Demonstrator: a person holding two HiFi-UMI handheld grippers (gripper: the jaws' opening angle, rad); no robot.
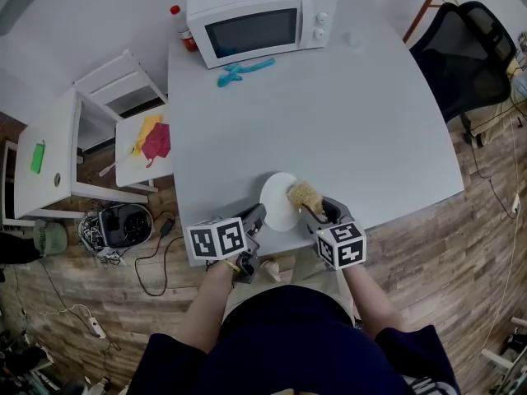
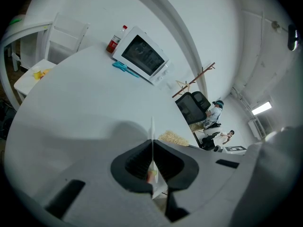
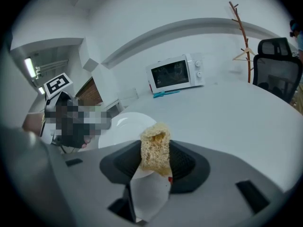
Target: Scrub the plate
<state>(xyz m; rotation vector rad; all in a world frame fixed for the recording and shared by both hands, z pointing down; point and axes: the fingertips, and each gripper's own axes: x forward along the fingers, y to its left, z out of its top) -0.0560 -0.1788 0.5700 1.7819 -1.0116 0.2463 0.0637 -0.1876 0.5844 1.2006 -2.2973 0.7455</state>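
Note:
A white plate [image 1: 278, 202] is held up on edge over the near edge of the white table [image 1: 329, 113]. My left gripper [image 1: 257, 217] is shut on its left rim; in the left gripper view the plate [image 2: 152, 138] shows edge-on as a thin white line between the closed jaws of that gripper [image 2: 152, 151]. My right gripper [image 1: 319, 212] is shut on a tan, coarse scrub sponge [image 1: 305, 196], which lies against the plate's right side. In the right gripper view the sponge [image 3: 155, 148] stands up from the gripper [image 3: 155, 152], with the plate [image 3: 124, 126] just behind it on the left.
A white microwave [image 1: 260, 16] stands at the table's far edge, with a teal tool [image 1: 243, 71] in front of it and a red-capped bottle [image 1: 183, 30] beside it. A low white side table [image 1: 140, 146] with rags is at left. A black office chair [image 1: 465, 52] is at the right.

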